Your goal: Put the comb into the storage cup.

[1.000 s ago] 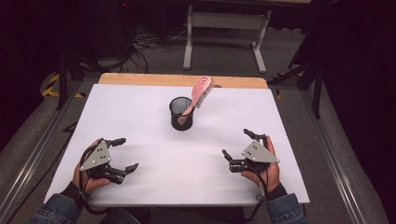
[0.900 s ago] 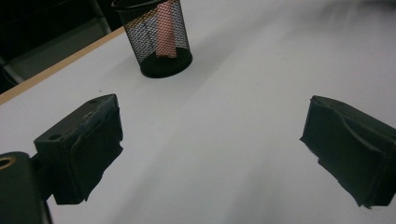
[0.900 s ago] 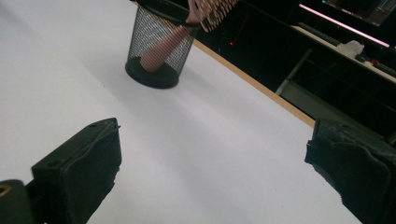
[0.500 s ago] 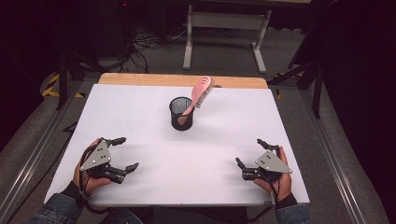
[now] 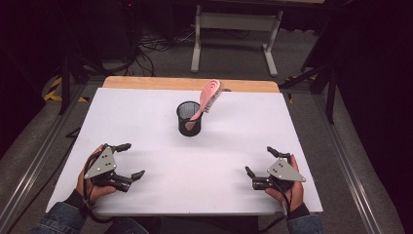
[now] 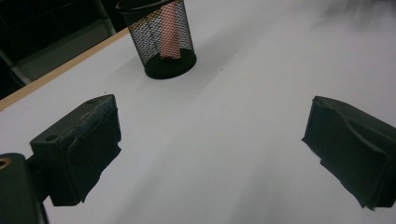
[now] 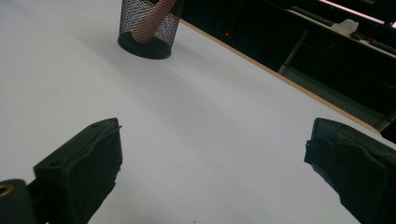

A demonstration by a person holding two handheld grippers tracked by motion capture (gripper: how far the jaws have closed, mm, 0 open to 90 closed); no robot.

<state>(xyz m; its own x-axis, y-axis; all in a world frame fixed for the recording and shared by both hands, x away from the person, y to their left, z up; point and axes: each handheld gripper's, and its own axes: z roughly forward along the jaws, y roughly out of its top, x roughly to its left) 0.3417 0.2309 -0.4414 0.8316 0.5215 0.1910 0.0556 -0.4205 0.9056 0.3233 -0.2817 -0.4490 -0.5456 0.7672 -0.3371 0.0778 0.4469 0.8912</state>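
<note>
Since the earlier frames, right gripper [image 5: 261,168] has drawn back to lower right of the frame; left gripper [image 5: 130,160] unchanged at lower left. Both sets of fingers spread apart, holding nothing. Pink hairbrush [image 5: 208,98] stands tilted in mesh cup [image 5: 189,119], upper centre of the white table [image 5: 146,112].

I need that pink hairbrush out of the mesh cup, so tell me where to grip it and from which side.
Grip the pink hairbrush at the neck just above the rim of the black mesh cup, coming from above. Its handle stands inside the cup and the head leans out to the right, so that narrow stem is the exposed part. The right claw is open and probably best placed.
</note>
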